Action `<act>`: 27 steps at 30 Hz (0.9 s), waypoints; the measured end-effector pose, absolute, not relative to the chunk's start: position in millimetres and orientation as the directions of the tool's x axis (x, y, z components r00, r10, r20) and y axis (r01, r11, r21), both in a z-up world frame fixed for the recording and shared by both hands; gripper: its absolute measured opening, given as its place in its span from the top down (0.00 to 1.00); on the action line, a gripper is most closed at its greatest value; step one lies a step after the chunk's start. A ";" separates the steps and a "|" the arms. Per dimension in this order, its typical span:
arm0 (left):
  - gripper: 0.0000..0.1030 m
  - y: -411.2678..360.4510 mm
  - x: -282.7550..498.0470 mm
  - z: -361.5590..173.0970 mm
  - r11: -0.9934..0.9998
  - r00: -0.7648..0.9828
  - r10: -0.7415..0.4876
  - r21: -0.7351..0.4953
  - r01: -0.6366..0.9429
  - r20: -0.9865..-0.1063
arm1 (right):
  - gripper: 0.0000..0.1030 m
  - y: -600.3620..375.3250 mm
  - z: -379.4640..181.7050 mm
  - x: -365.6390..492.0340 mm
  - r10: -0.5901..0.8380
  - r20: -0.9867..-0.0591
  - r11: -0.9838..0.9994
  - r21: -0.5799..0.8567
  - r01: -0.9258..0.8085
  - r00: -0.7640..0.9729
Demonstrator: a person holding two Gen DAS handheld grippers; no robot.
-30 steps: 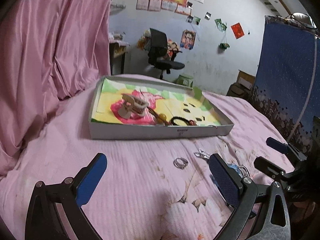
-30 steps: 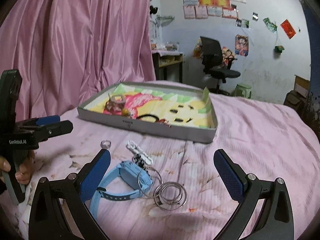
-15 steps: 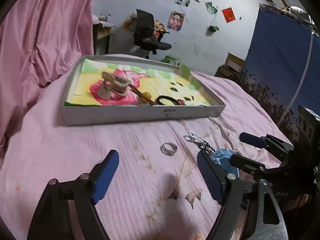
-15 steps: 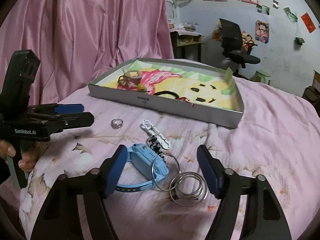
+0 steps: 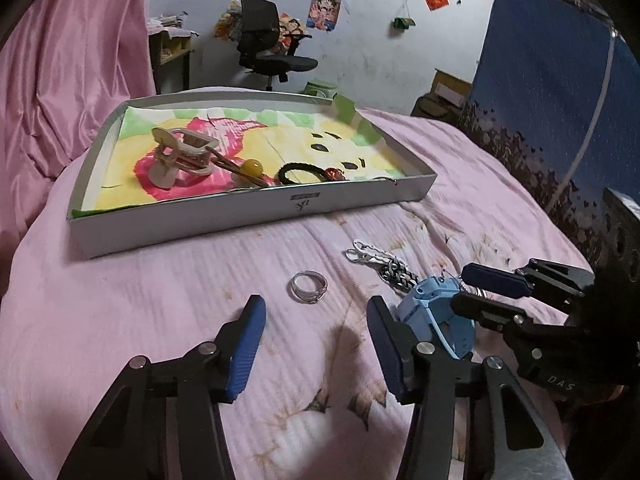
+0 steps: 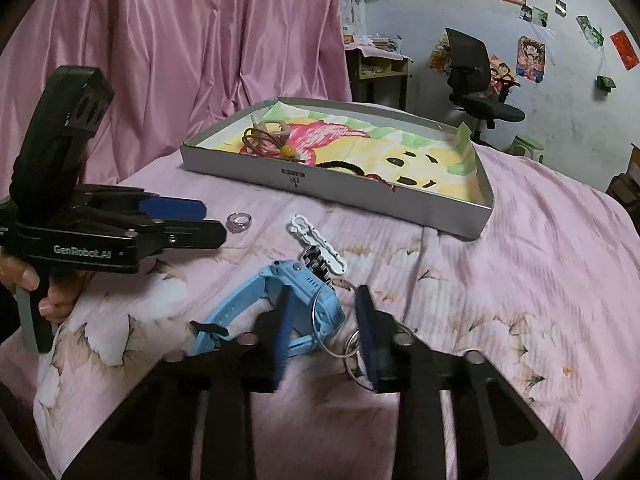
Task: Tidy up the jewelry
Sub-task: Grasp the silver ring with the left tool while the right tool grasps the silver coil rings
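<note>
**A:** Status on the blue watch [image 6: 308, 300]?

**B:** Lying on the pink bed cover [image 6: 520, 300], near side of the tray [image 6: 384, 204], well short of it. Right gripper [image 6: 324, 332] straddles the watch body, jaws narrowed but a gap shows on both sides. Not clamped yet, I'd say.

**A:** Handling?

**B:** My read: light, rigid plastic case, floppy rubbery strap. Take the case across its sides; the strap will just dangle. Snag risk: a wire key ring [image 6: 320, 320] overlaps the case, more steel rings [image 6: 356, 356] sit by the right finger, and a white clip with chain [image 6: 316, 240] touches the far end. Could drag along on lift.

**A:** Left side?

**B:** Left gripper [image 5: 316, 340] open at a middling width, empty, hovering over the cover just short of the silver ring [image 5: 309, 286]. Ring is small, hard and smooth, probably slippery; pinch across the band. Soft bedding under it may let it sink under pressure.

**A:** Tray contents?

**B:** Beige hair claw [image 5: 180, 156], amber bead tie [image 5: 253, 167], black hair tie [image 5: 300, 174], on a coloured drawing liner.

**A:** Any text?

**B:** "GenRobot.AI" on the left gripper body in the right wrist view. "DAS" on the right gripper in the left wrist view. Tray front has a small logo mark, unreadable.
</note>
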State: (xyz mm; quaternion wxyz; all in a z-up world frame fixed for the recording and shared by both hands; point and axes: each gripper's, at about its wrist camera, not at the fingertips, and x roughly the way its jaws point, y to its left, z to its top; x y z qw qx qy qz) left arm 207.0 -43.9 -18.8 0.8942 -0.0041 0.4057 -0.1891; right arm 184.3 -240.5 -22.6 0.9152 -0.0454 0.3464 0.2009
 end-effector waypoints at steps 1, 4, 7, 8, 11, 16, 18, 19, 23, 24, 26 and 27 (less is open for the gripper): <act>0.54 -46.3 208.5 -19.2 0.929 0.595 -0.336 -0.152 0.337 -0.730 | 0.81 -240.7 -22.6 183.7 0.339 -0.653 0.914 0.058 -0.401 0.677; 0.59 -49.0 211.8 -20.9 0.931 0.585 -0.324 -0.140 0.338 -0.743 | 0.88 -241.7 -23.2 181.5 0.344 -0.655 0.912 0.063 -0.405 0.673; 0.64 -51.1 216.3 -22.0 0.934 0.576 -0.310 -0.131 0.331 -0.757 | 0.91 -243.7 -23.1 180.4 0.350 -0.653 0.912 0.072 -0.405 0.671; 0.67 -51.8 218.2 -22.2 0.936 0.572 -0.305 -0.129 0.327 -0.761 | 0.93 -244.7 -22.9 180.2 0.353 -0.652 0.912 0.078 -0.404 0.671; 0.73 -53.2 223.0 -23.5 0.940 0.564 -0.293 -0.124 0.318 -0.772 | 0.96 -246.6 -22.7 180.2 0.359 -0.649 0.912 0.091 -0.400 0.670; 0.81 -53.5 223.8 -24.7 0.941 0.560 -0.291 -0.124 0.316 -0.776 | 0.97 -249.7 -21.2 176.8 0.365 -0.643 0.911 0.098 -0.400 0.674; 0.81 -53.6 223.7 -23.8 0.939 0.562 -0.296 -0.126 0.321 -0.772 | 0.98 -249.7 -19.4 175.3 0.367 -0.633 0.911 0.097 -0.401 0.681; 0.81 -53.4 222.2 -22.8 0.938 0.566 -0.299 -0.126 0.323 -0.768 | 0.98 -250.4 -17.9 175.6 0.368 -0.629 0.911 0.097 -0.400 0.685; 0.81 -52.7 218.0 -19.2 0.939 0.587 -0.299 -0.123 0.321 -0.752 | 0.98 -254.8 -10.9 174.6 0.377 -0.601 0.912 0.106 -0.397 0.705; 0.81 -52.0 216.0 -16.9 0.940 0.597 -0.299 -0.121 0.319 -0.744 | 0.98 -256.1 -8.7 174.5 0.380 -0.592 0.912 0.110 -0.396 0.710; 0.81 -49.9 211.2 -10.8 0.941 0.623 -0.302 -0.121 0.315 -0.722 | 0.98 -258.9 -3.0 174.6 0.387 -0.572 0.911 0.119 -0.394 0.723; 0.81 -49.5 209.4 -7.9 0.942 0.634 -0.304 -0.123 0.313 -0.711 | 0.98 -260.2 -0.6 174.7 0.393 -0.564 0.910 0.126 -0.394 0.727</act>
